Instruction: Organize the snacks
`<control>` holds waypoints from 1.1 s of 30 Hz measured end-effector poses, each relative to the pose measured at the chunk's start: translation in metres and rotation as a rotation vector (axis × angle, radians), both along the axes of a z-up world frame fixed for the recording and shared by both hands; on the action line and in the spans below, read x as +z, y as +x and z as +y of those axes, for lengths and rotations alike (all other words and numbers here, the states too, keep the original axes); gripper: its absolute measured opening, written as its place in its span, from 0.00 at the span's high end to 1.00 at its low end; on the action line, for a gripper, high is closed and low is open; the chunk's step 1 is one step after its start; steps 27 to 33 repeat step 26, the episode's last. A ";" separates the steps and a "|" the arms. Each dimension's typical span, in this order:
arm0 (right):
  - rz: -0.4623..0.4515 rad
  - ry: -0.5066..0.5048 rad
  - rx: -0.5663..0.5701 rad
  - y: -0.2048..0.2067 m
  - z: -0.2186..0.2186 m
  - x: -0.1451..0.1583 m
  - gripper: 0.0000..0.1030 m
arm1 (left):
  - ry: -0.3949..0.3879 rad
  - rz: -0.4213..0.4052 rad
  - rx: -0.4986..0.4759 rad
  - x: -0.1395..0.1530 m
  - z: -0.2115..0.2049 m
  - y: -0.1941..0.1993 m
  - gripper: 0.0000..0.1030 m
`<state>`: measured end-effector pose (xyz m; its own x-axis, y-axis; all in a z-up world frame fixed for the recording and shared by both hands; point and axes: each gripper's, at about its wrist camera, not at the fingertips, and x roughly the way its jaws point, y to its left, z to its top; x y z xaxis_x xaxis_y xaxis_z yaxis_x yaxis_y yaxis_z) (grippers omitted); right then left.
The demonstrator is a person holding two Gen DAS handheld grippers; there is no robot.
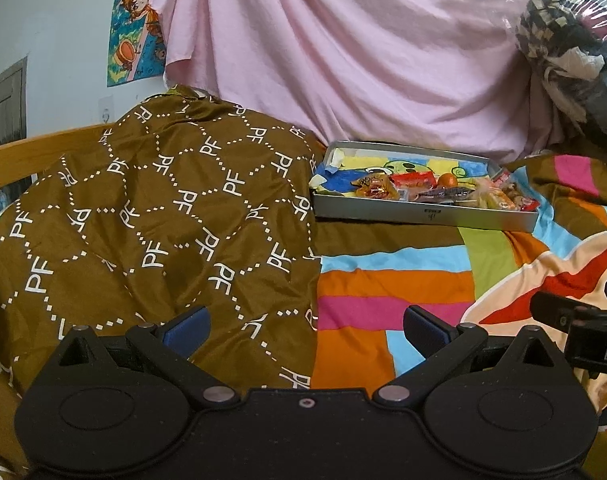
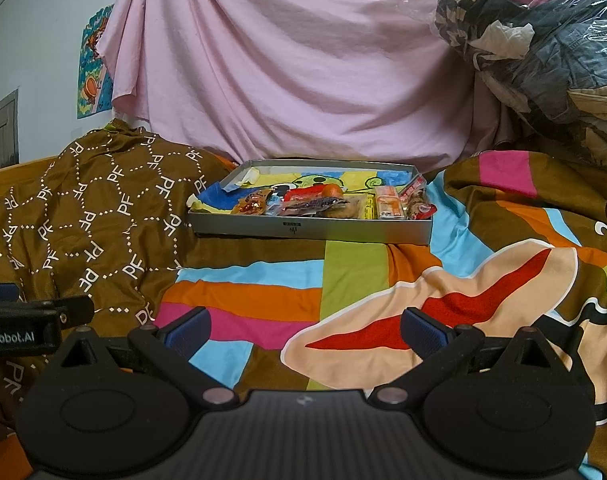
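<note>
A brown cloth (image 1: pixel 155 216) printed with white "PF" letters lies bunched on the left of the bed, and just beside its right edge sits a shallow grey metal tray (image 2: pixel 315 230) on the striped, many-coloured bedspread (image 2: pixel 263 280). The tray has a cartoon-printed lining and holds the snacks (image 2: pixel 331 204): small wrapped packets in red, orange, yellow and clear film, crowded along its near and right side, with a round orange piece (image 2: pixel 332 191) among them. Behind hangs a pink sheet (image 1: pixel 343 60), and to the far right a clear plastic bag of clothes (image 2: pixel 543 40). The left hand-held gripper (image 1: pixel 305 326) hovers low over the bed, level, fingers spread wide and empty, well apart from the tray. The right hand-held gripper (image 2: pixel 305 326) hovers beside it, likewise spread and empty.
</note>
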<state>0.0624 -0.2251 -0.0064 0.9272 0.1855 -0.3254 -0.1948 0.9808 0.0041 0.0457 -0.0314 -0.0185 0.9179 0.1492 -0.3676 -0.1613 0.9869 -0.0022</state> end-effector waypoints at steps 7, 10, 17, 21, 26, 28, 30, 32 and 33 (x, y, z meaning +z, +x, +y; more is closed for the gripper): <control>0.002 -0.002 0.001 -0.001 0.001 -0.001 0.00 | -0.013 -0.003 -0.006 0.001 0.000 0.000 0.01; 0.003 -0.003 0.003 -0.001 0.001 -0.002 0.00 | -0.011 -0.003 -0.005 0.001 0.000 0.000 0.01; 0.006 -0.004 0.004 0.000 0.000 -0.002 0.00 | -0.007 -0.004 -0.010 0.001 0.000 0.000 0.01; 0.006 -0.004 0.003 0.000 0.000 -0.001 0.00 | -0.008 -0.004 -0.009 0.001 0.000 0.000 0.01; 0.007 -0.005 0.004 0.000 0.000 -0.001 0.00 | -0.008 -0.002 -0.010 0.001 0.000 0.000 0.01; 0.007 -0.005 0.004 0.000 0.000 -0.001 0.00 | -0.008 -0.002 -0.010 0.001 0.000 0.000 0.01; 0.007 -0.005 0.004 0.000 0.000 -0.001 0.00 | -0.008 -0.002 -0.010 0.001 0.000 0.000 0.01; 0.007 -0.005 0.004 0.000 0.000 -0.001 0.00 | -0.008 -0.002 -0.010 0.001 0.000 0.000 0.01; 0.007 -0.005 0.004 0.000 0.000 -0.001 0.00 | -0.008 -0.002 -0.010 0.001 0.000 0.000 0.01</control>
